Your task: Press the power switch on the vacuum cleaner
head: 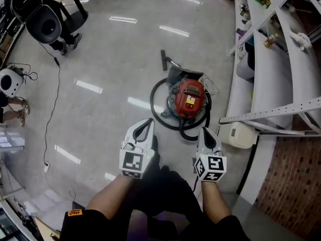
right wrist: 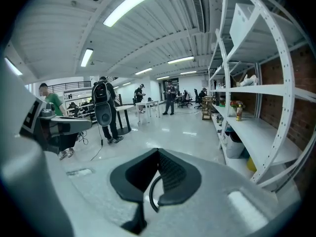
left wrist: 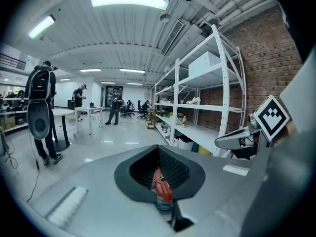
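No legible text anywhere. Vacuum cleaner has a yellow label on its red top, print too small to read. Orange patch on the person's sleeve has dark lettering I can't resolve. Marker cubes on left gripper and right gripper: black-and-white square patterns only, no characters.

We hold both forearms out ahead and angled down, side by side. Our left gripper points forward. Its fingers meet at the tips and bow apart behind them, leaving a hollow loop. Our right gripper lies beside the left fingers, near them but not touching, and a little further back. Its fingers are likewise pressed together at the tips. Behind each pair of fingers, at the wrist end, sits a marker cube, its top face turned up towards us.
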